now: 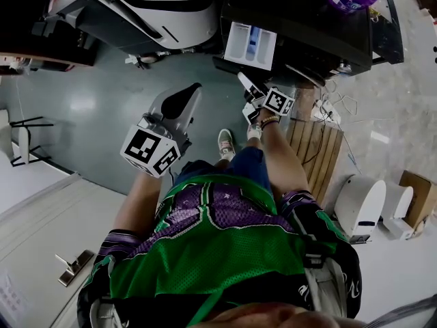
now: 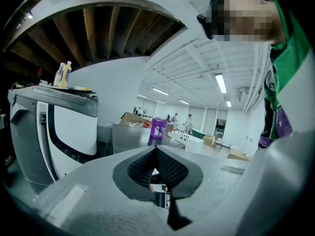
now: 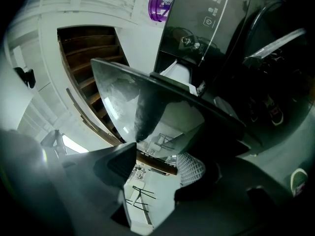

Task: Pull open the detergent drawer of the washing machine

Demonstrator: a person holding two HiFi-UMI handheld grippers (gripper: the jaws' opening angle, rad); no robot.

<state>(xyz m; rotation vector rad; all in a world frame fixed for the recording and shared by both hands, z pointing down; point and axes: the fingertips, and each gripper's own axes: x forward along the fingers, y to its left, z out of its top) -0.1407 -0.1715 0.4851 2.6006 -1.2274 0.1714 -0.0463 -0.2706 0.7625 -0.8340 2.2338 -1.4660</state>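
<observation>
**Drawer out, right jaws apart**

The drawer (image 1: 250, 44) stands out from the front of the dark washer (image 1: 321, 26), with its white tray and blue insert open to view from above. The right gripper (image 3: 156, 170) sits just short of the drawer's dark front panel, jaws apart with nothing between them. If more travel is wanted, I'd close on the panel's edge and draw straight out, level (a twist may bind the tray). The left gripper (image 2: 157, 154) hangs well clear, jaws together and empty

The detergent drawer (image 1: 250, 44), white with blue inside, stands pulled out, open, from the front of the dark washing machine (image 1: 307, 19)
</observation>
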